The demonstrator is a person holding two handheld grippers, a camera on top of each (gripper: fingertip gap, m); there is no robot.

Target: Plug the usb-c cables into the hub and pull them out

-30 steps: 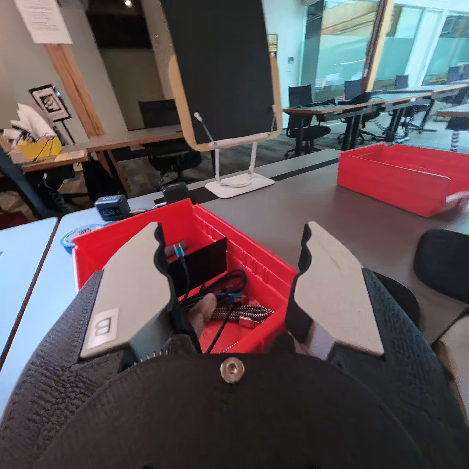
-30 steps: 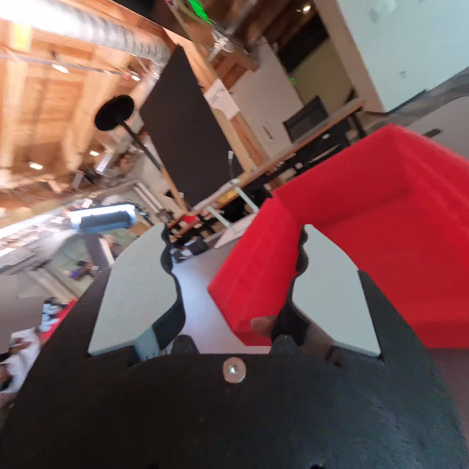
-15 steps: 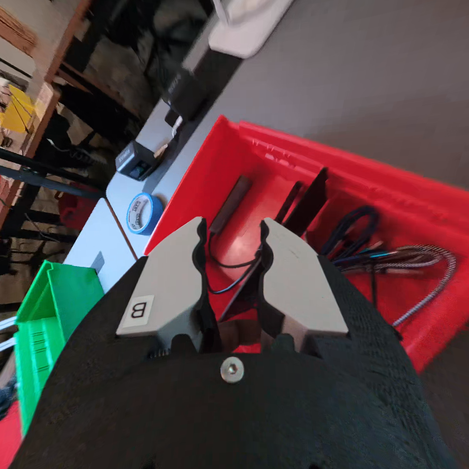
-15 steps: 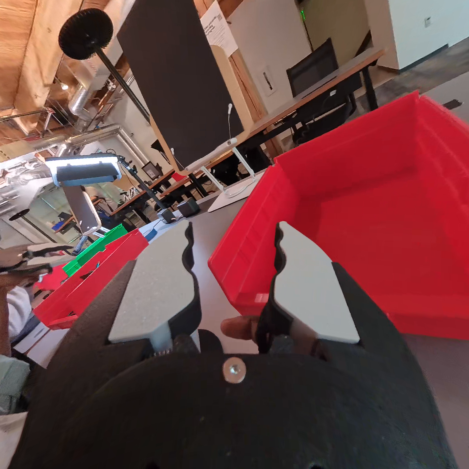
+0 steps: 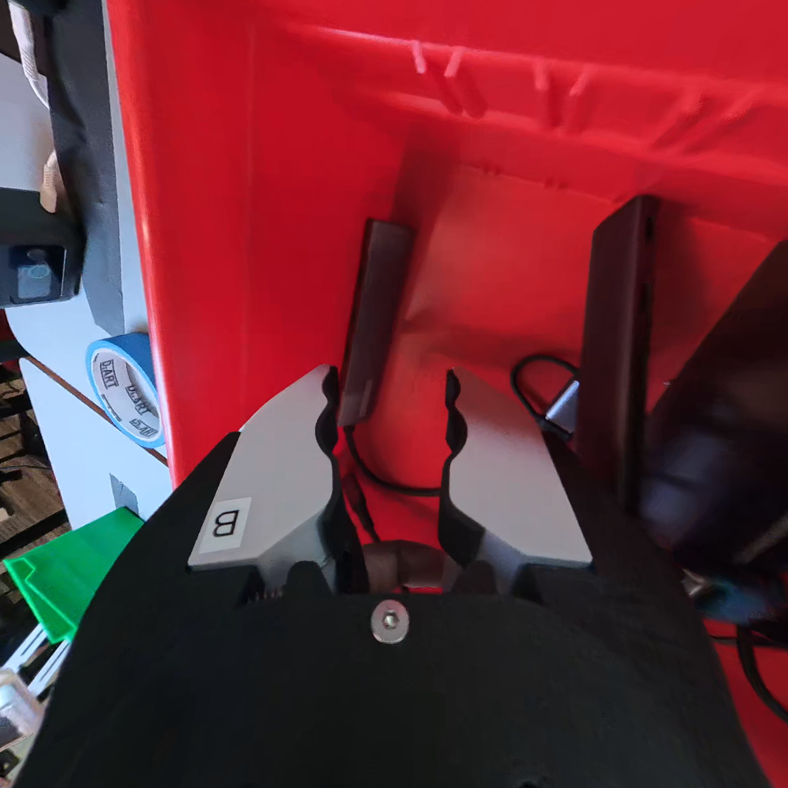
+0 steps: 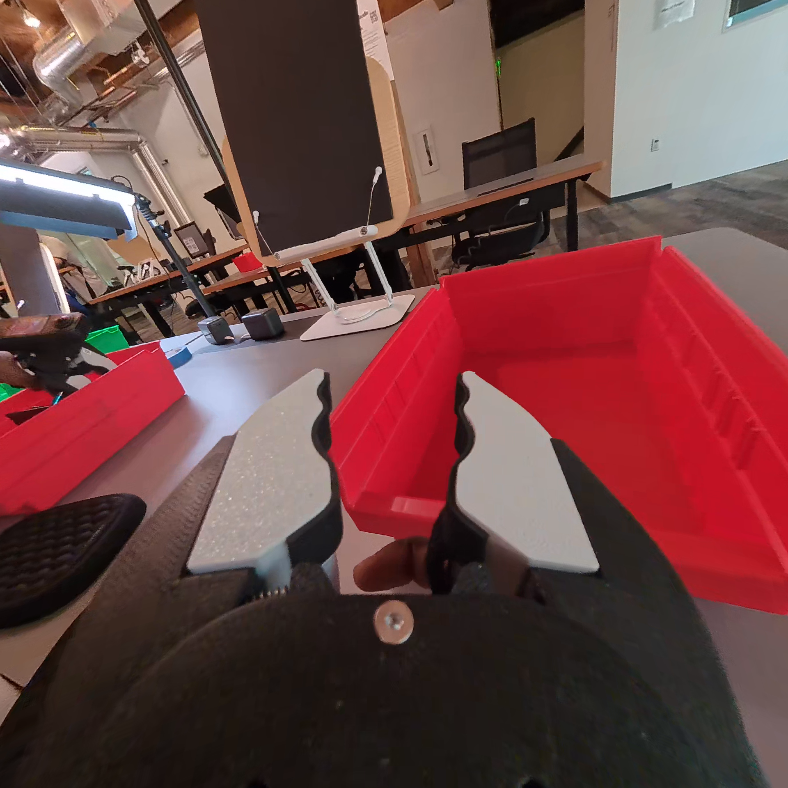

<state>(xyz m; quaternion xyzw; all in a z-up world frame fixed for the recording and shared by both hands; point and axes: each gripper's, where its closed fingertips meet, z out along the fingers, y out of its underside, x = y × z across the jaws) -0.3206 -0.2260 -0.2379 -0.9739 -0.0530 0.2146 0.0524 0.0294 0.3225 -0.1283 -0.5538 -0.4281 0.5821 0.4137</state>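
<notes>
In the left wrist view my left gripper [image 5: 390, 373] is open and empty, pointing down into a red bin [image 5: 256, 213]. A slim dark grey hub [image 5: 377, 315] lies on the bin floor just ahead of my left finger [image 5: 294, 447]. Its thin black cable [image 5: 383, 482] curls between my jaws. A silver plug [image 5: 563, 405] on a black cable lies to the right, against a black divider [image 5: 614, 341]. My right gripper [image 6: 392, 377] is open and empty, low over the grey table at the near left corner of an empty red bin [image 6: 597, 383].
A blue tape roll [image 5: 123, 388] and a green bin [image 5: 72, 567] lie left of the cable bin. In the right wrist view the cable bin [image 6: 85, 409] and my left gripper [image 6: 51, 358] are at far left. A white stand with a black panel [image 6: 358, 315] is behind. Spacing between my two grippers at the tips: around 65 centimetres.
My left gripper tipped down and dropped deep into the cable bin, close to the hub, and its jaws widened from half a second ago. My right gripper levelled out and opened a little.
</notes>
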